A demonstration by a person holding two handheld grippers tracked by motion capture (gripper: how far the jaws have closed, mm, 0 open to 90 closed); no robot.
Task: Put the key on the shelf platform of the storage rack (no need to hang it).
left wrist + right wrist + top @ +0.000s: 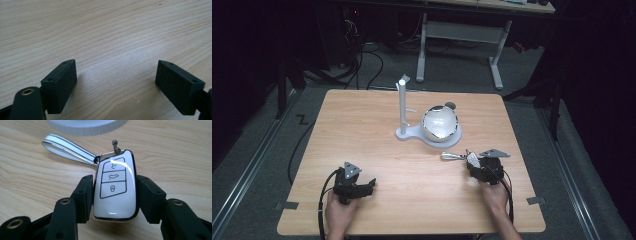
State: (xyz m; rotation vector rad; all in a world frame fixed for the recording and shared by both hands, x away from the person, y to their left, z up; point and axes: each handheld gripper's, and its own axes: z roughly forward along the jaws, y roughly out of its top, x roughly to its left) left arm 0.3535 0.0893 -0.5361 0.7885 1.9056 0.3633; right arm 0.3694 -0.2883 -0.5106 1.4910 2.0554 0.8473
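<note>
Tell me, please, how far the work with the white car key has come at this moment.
Done: the right gripper is shut on the white car key, pads pressing both its sides. In hand: the key is low over the table, its strap trailing toward the white stand. Left: probably hanging the key on the stand's peg, though that is a guess. The left gripper is open with nothing between its pads.

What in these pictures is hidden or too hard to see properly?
- Car key: its sides are covered by the right gripper's jaws in the right gripper view; in the high view it is too small to read.
- White stand: the top edge of the right gripper view cuts off all but its base.
- Shiny bowl: glare hides its inside in the high view.
</note>
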